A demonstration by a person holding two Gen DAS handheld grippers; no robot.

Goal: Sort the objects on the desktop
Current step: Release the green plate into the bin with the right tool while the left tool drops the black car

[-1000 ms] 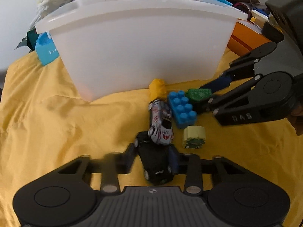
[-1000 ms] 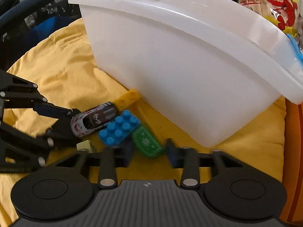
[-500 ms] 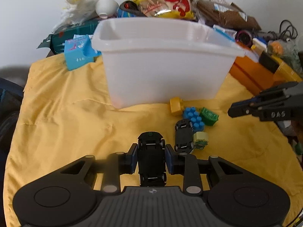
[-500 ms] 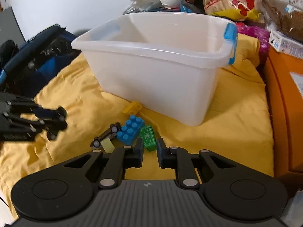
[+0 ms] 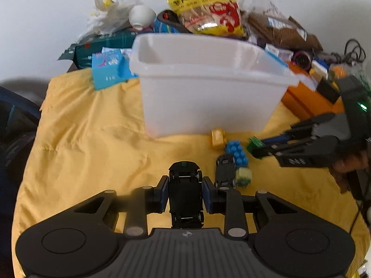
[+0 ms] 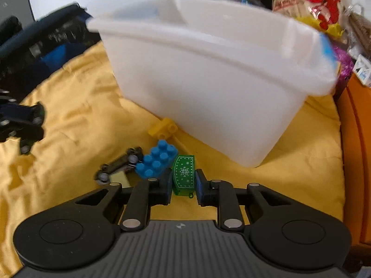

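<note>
Gripping black toy car (image 5: 184, 194) lengthwise along left fingers (image 5: 162, 193), right fingers (image 6: 201, 190) clamping green block (image 6: 184, 172)

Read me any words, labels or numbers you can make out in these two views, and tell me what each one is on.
Nothing can be read for certain.
Right gripper, raised lettering on its arm: blurred, unreadable.
Yellow snack bag: dark characters and a red figure, too blurred to read.
Blue carton: pink and white print, too small to read.
Brown packet: white label, unreadable.
Green block: a snowflake and dots, no words.
</note>
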